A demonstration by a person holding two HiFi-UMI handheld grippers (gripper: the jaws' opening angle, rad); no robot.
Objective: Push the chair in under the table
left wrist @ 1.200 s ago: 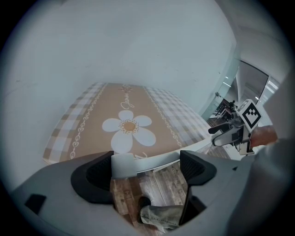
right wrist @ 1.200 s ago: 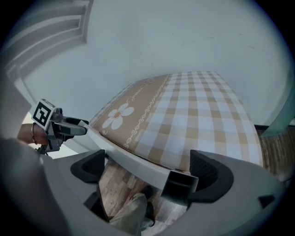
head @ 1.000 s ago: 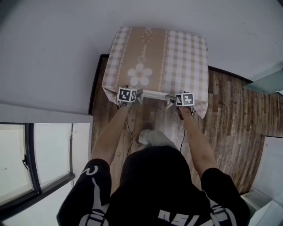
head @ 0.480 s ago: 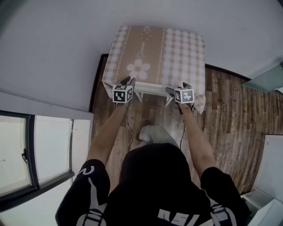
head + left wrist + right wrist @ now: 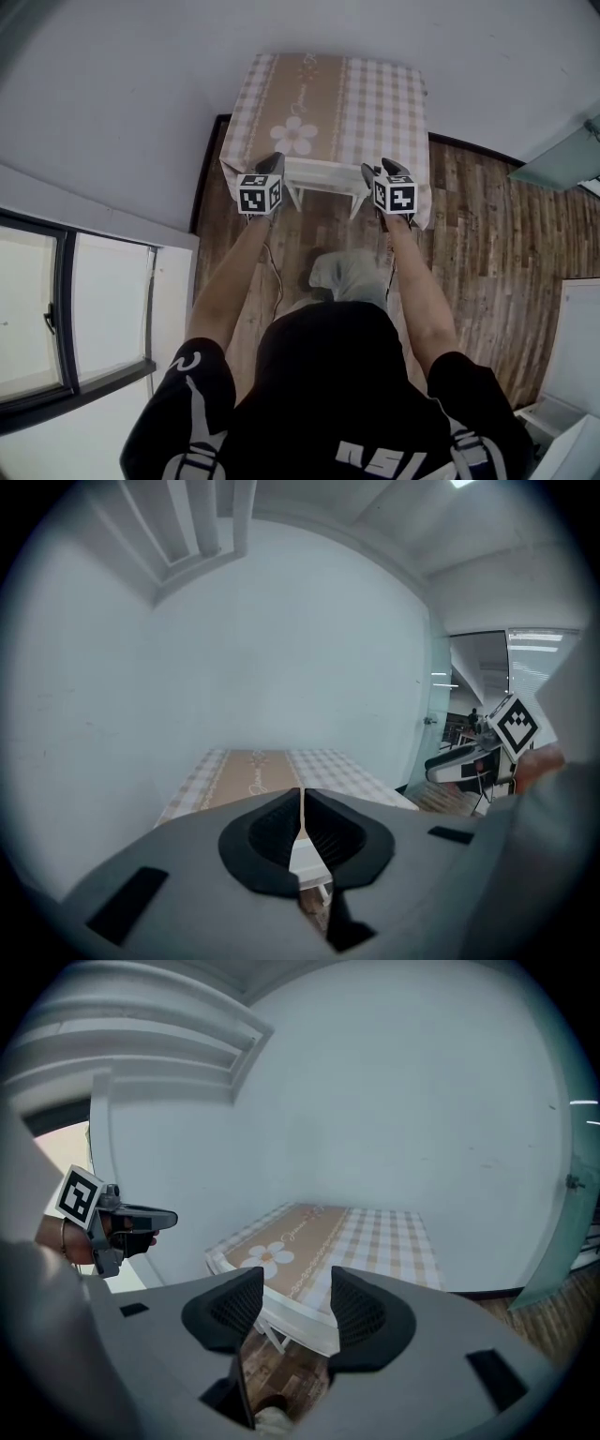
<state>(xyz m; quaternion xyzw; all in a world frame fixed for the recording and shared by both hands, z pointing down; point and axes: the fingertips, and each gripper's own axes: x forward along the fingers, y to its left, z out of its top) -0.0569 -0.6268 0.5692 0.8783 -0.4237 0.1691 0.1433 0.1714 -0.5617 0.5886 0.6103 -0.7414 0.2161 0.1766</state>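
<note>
A table [image 5: 375, 103] with a beige checked cloth and a daisy print stands against the wall. The white chair [image 5: 323, 172] sits tucked under its near edge, with only the top rail and legs showing. My left gripper [image 5: 274, 162] hovers above the rail's left end. Its jaws have just been closing and now stand shut with nothing between them [image 5: 302, 808]. My right gripper [image 5: 379, 169] hangs over the rail's right end. Its jaws have also been closing, still stand apart, and hold nothing [image 5: 295, 1302]. Through their gap the chair rail [image 5: 302, 1324] shows below.
Brown wood plank floor [image 5: 487, 225] runs to the right of the table. A window [image 5: 75, 319] fills the lower left and a glass panel [image 5: 562, 159] stands at the right. The person's slippered foot [image 5: 345, 272] is just behind the chair.
Both grippers have lifted up off the chair's top rail. Their jaws have narrowed, the left one fully. The chair stays under the table.
</note>
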